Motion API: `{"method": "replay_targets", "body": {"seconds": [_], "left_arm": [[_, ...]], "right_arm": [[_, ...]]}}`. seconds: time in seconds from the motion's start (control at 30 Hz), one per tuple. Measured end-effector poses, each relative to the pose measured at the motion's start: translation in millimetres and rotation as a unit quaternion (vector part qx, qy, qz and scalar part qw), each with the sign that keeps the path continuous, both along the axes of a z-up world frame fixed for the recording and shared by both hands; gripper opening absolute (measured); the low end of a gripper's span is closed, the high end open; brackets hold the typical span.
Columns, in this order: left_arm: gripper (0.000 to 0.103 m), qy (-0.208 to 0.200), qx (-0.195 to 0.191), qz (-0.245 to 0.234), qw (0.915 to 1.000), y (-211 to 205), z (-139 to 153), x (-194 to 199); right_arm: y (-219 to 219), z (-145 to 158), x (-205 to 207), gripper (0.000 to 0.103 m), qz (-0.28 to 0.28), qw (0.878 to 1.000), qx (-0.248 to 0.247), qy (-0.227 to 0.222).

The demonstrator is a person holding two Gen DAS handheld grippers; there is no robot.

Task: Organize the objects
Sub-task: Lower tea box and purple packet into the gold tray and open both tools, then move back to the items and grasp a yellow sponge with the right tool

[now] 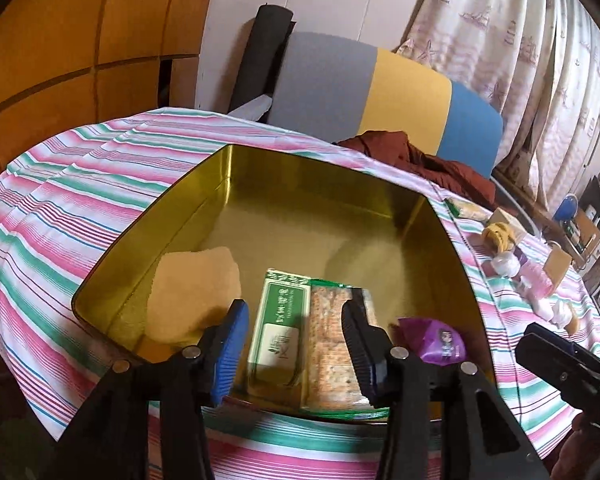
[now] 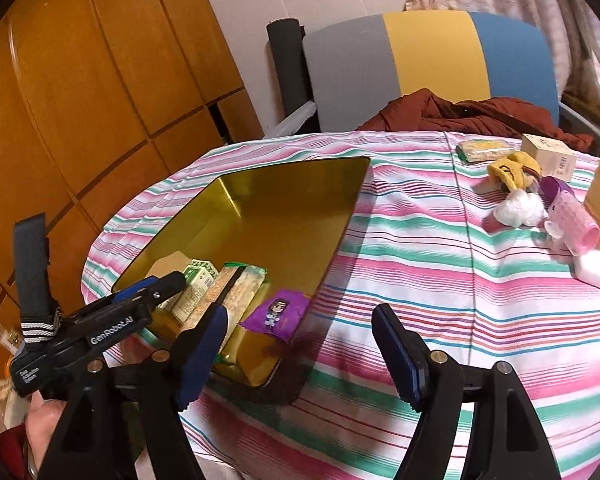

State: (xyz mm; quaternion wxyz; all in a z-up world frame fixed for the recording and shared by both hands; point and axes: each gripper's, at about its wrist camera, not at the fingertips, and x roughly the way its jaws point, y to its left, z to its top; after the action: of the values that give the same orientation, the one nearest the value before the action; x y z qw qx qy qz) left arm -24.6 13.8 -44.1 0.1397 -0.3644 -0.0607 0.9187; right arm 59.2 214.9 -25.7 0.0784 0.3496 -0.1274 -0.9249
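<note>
A gold tin [image 1: 260, 184] stands open on the striped tablecloth. In its near end lie a beige sponge [image 1: 196, 292], a green box [image 1: 278, 320], a cracker pack [image 1: 332, 352] and a purple packet [image 1: 440, 344]. My left gripper [image 1: 296, 344] hangs open over the green box and the cracker pack, its pads clear of both. From the right wrist view the left gripper [image 2: 160, 286] reaches into the tin [image 2: 284, 208]. My right gripper [image 2: 302, 354] stands open at the tin's near right corner with nothing between its fingers; the purple packet [image 2: 280, 314] lies just ahead of it.
Loose items lie at the table's far right: another cracker pack [image 2: 484, 150], a small carton [image 2: 548, 156], a yellow cloth thing [image 2: 512, 172], a white puff [image 2: 520, 208], a pink roller [image 2: 576, 220]. A chair [image 2: 428, 56] with a red-brown jacket [image 2: 480, 114] stands behind the table.
</note>
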Motion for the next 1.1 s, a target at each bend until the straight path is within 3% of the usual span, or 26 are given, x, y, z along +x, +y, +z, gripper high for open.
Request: {"method": "replay_targets", "body": {"seconds": [0.53, 0.8, 1.1], "left_arm": [[0.049, 0.015, 0.013, -0.076, 0.9969, 41, 14, 22], [0.05, -0.005, 0.038, -0.148, 0.9883, 69, 17, 38], [0.054, -0.003, 0.025, -0.207, 0.978, 108, 20, 64]], "right_arm": [[39, -10, 7, 0.082, -0.064, 0.998, -0.011, -0.018], [55, -15, 11, 0.082, -0.085, 0.996, -0.004, -0.026], [95, -23, 19, 0.082, -0.119, 0.992, 0.017, -0.039]]}}
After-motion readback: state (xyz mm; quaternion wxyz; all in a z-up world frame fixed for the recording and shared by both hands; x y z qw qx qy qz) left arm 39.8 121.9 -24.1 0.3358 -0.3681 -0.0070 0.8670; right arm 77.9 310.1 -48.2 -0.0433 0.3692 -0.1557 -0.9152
